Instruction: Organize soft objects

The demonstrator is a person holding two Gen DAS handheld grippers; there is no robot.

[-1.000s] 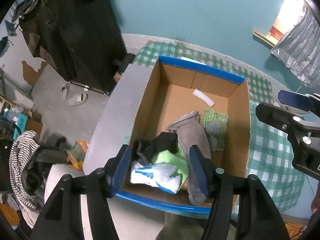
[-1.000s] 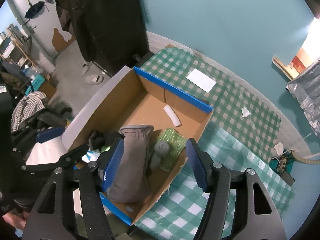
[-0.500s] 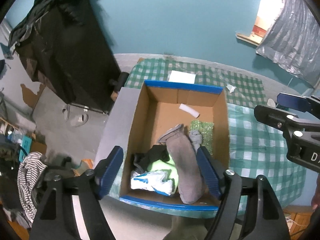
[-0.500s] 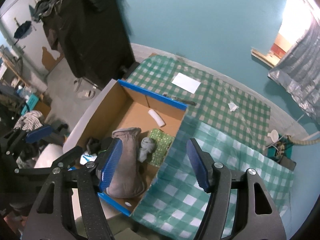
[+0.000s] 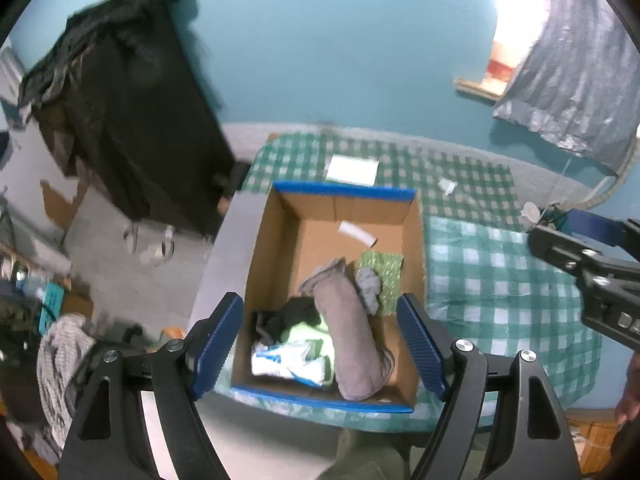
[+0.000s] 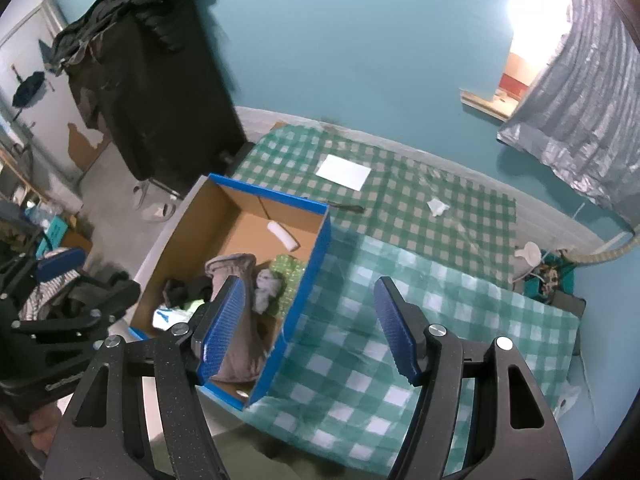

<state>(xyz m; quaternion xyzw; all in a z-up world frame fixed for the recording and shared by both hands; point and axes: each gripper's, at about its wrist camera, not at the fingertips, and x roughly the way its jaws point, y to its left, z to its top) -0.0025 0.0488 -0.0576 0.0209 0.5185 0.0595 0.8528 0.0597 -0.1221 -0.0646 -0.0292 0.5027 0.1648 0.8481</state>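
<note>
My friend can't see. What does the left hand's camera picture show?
An open cardboard box with blue edges sits on a green checked tablecloth, holding a rolled grey towel and other soft things. The left gripper hangs open above it, holding nothing. The right gripper pokes in from the right.

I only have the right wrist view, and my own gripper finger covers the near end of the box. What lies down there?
Observer: The rolled grey towel runs almost to the near wall of the cardboard box.
Operator: Anything beside it, in the near left corner?
Observer: A white and blue cloth, lying against a light green cloth.
Operator: Is the left gripper holding something?
Observer: No. The left gripper has just been opening its jaws. It hangs above the box with nothing between the pads.
</note>
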